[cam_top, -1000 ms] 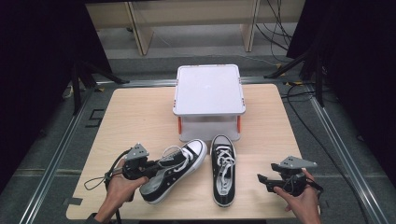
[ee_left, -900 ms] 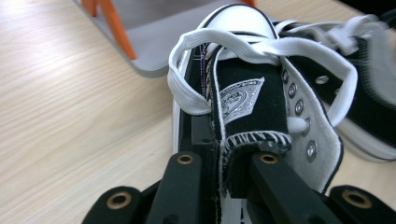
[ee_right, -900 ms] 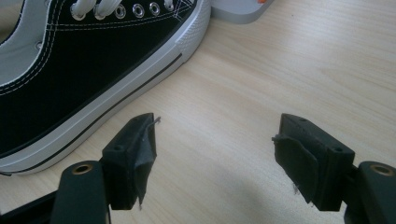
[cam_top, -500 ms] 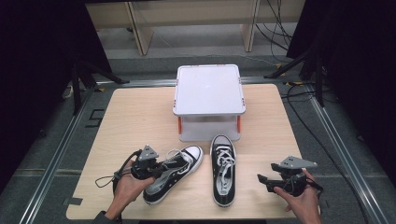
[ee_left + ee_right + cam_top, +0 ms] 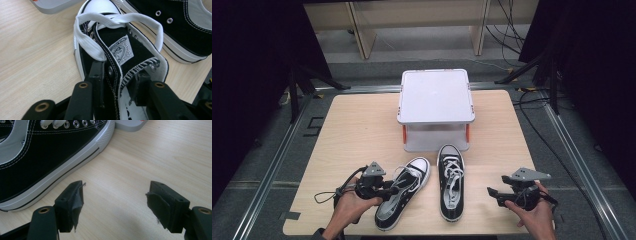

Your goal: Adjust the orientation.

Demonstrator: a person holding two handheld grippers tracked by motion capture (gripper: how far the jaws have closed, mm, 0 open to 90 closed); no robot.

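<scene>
Straddling the left shoe's [image 5: 117, 50] side wall, my left gripper [image 5: 118, 82] has just been opening, pads slack; right gripper [image 5: 115, 202] gapes wide over bare table [image 5: 155, 152].

Bright table, seemingly dark surroundings

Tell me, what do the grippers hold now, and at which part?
Nothing is gripped: left gripper jaws, just opening, straddle the left shoe's collar edge. Right gripper is open, empty.

heel of left shoe [image 5: 130, 110] | cut off, perhaps behind jaws
</scene>
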